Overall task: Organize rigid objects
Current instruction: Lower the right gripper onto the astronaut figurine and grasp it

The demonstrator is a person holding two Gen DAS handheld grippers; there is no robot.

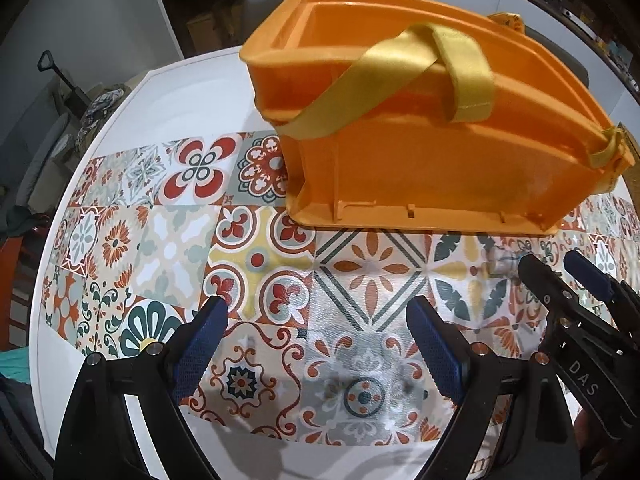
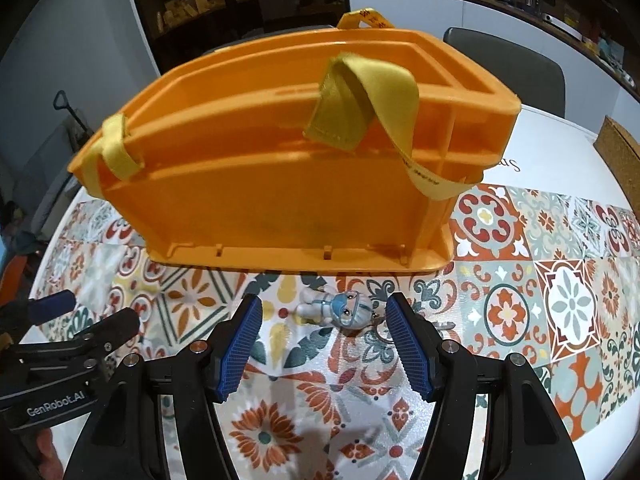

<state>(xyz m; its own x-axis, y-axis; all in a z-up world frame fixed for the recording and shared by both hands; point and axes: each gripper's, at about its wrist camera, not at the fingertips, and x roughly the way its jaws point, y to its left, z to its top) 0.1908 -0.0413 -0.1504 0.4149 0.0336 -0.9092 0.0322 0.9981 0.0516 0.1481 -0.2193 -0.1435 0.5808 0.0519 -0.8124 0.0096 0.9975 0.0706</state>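
Right tongs [image 2: 324,344] spread wide and empty at bottom centre; small astronaut keychain figure [image 2: 340,310] lies on the tiled surface [image 2: 560,300] just ahead between the pads, long axis crosswise. Left tongs [image 1: 316,344] also open, empty, farther off. Orange bin [image 2: 280,160] stands beyond, mid-frame.

Orange bin [image 2: 280,184] blocking forward reach
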